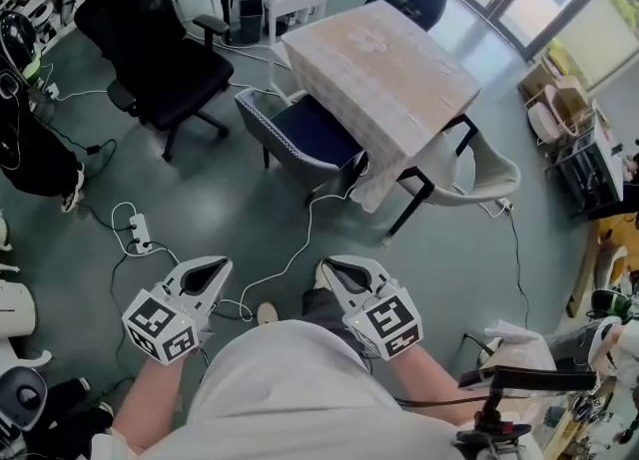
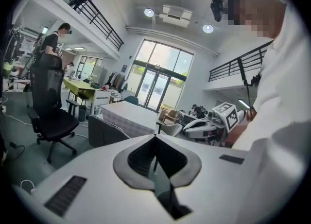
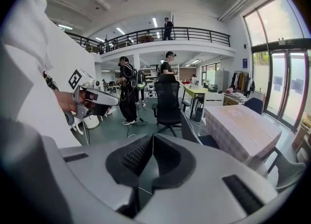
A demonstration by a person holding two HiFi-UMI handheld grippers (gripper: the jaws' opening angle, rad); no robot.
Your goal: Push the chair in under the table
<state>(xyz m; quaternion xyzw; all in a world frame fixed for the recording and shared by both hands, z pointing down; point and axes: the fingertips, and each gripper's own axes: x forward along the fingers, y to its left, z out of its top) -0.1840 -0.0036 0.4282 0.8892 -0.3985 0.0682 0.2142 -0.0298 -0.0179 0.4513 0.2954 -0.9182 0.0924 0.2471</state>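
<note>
Two grippers sit low in the head view, close to the person's body: the left gripper point(image 1: 214, 268) and the right gripper point(image 1: 335, 270), both pointing away over the grey floor point(image 1: 230, 199). Well apart from them stands the table point(image 1: 384, 64) with a pale cloth. The chair point(image 1: 305, 134), with a dark blue seat and a grey back, is at the table's near left side. Its seat is partly under the cloth and its back is outside. Only this view shows from above the black office chair point(image 1: 160, 54), the pale chair point(image 1: 484, 177) on the table's other side and the power strip point(image 1: 140, 233) with its cables.

Left gripper view: the jaws are pressed together and hold nothing. Beyond them the chair's grey back stands in front of the table, and the glass doors point(image 2: 155, 84) are behind. The right gripper shows at the right, in the person's hand.

Right gripper view: these jaws also meet, with nothing between them. This view alone shows standing people point(image 3: 127, 92), a balcony point(image 3: 160, 41) and a green table point(image 3: 200, 92).
</note>
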